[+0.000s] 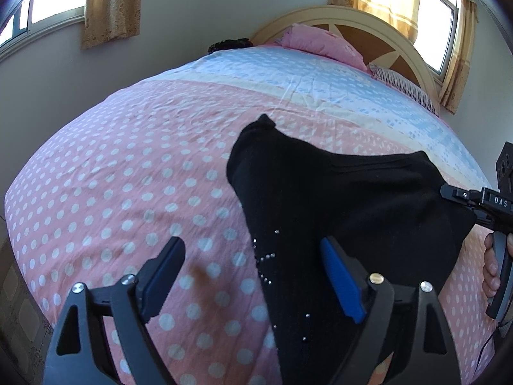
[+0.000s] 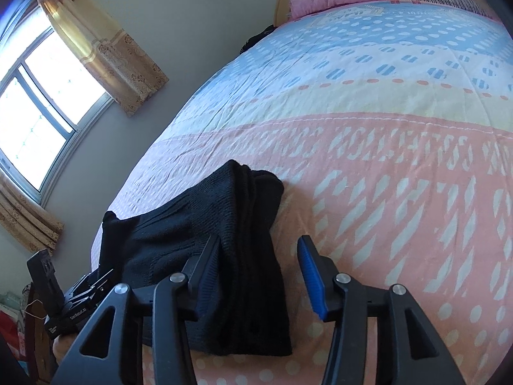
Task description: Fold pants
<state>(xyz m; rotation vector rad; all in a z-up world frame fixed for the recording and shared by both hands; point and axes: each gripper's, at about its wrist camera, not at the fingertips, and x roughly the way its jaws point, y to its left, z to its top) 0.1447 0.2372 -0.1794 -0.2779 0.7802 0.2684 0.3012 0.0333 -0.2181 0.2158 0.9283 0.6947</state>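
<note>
Your main hazard is the black pants (image 2: 205,253) themselves; they lie bunched in a thick, uneven stack on the near part of the polka-dot bedspread (image 1: 121,173), close to the near edge of the bed, and in my judgement a careless pass could drag the top layer and undo the fold, or nudge the bundle off that edge; the blue pad of your left gripper (image 1: 253,276) sits right beside the beaded seam, so a snag there is possible. Your left gripper stands spread wide, with the pants' left edge between its fingers but nothing pinched; your right gripper (image 2: 259,272) is spread about halfway, its left finger touching the knit, and holds nothing.
</note>
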